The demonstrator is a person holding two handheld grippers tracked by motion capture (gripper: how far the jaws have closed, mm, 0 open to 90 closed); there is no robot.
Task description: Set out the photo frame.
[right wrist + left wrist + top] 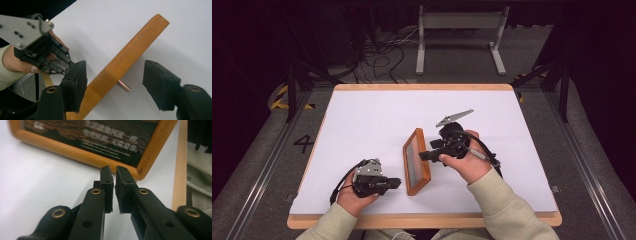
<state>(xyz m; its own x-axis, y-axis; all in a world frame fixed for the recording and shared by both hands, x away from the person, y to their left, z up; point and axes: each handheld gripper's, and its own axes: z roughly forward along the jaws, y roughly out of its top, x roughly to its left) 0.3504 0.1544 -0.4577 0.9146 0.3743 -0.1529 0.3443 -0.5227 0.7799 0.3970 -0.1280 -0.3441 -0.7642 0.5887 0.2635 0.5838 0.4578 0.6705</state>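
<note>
Looking down from the high view, I see the picture frame [416, 161] just below the middle of the shot, propped at a tilt on the white table [362, 125], its glass facing left. A thin metal leg [123, 85] pokes out from behind it in the right gripper view, so I judge it stands on that prop.

My right gripper [426, 156] sits at the frame's right edge, mid picture. Its jaws are spread wide, one pad on either side of the wooden rim [120, 67], neither pressing, so it holds nothing. My left gripper [396, 183] rests at lower left, its tip near the frame's bottom corner. In the left gripper view its jaws are nearly closed, a thin slit between the pads and nothing in it, pointing at that wooden corner [143, 171].

I judge the frame to be light and stiff, with a hard wooden border that takes a squeeze well, but the glass front [105, 137] is fragile and slick. I would grip across the wood rim only, mid-edge, and keep the pads off the glass. It may tip easily on its prop.
</note>
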